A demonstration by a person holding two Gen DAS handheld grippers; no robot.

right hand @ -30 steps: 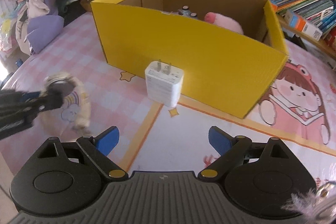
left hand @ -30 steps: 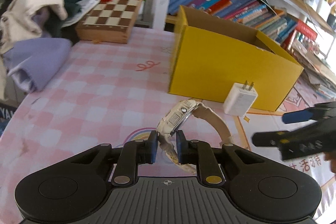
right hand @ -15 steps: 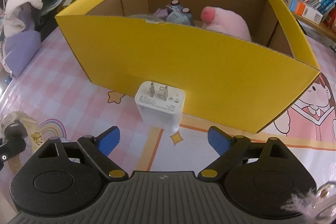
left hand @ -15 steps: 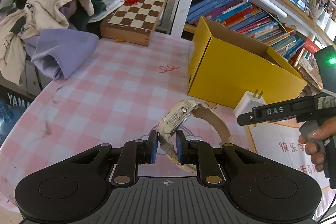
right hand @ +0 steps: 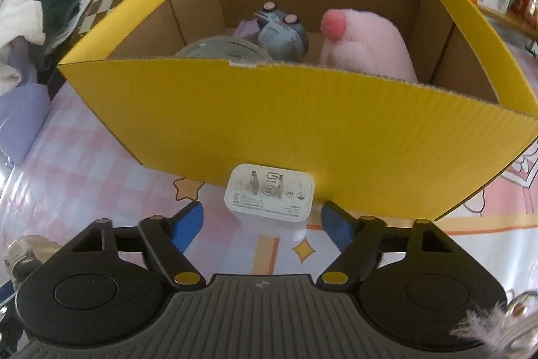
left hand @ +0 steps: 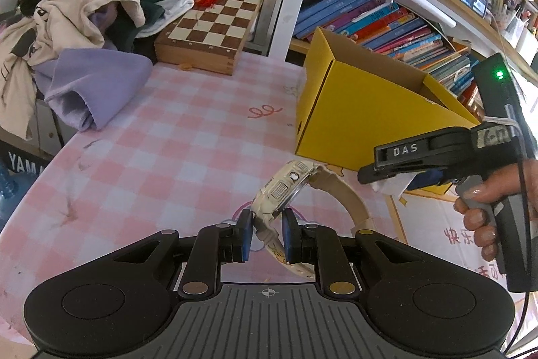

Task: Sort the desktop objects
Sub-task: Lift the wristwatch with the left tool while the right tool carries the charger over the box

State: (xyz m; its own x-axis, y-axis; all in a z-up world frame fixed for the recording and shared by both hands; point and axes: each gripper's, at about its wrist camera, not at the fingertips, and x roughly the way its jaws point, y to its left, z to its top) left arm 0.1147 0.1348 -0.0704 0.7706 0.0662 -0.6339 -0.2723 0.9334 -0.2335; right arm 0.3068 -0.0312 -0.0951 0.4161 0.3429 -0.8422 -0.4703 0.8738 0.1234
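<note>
Left gripper (left hand: 265,236) is clamped on the watch (left hand: 285,190); right gripper (right hand: 262,222), jaws just closing, straddles the charger (right hand: 269,194) untouched. Crowding the box (right hand: 302,123), it may tip.

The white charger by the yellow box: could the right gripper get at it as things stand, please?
Probably yes. The white charger stands between the right gripper's jaws, which have just been closing but do not yet touch it. The yellow box is just behind it, not blocking.

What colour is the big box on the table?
The cardboard box is yellow outside and plain brown inside. The right wrist view shows it best.
</note>
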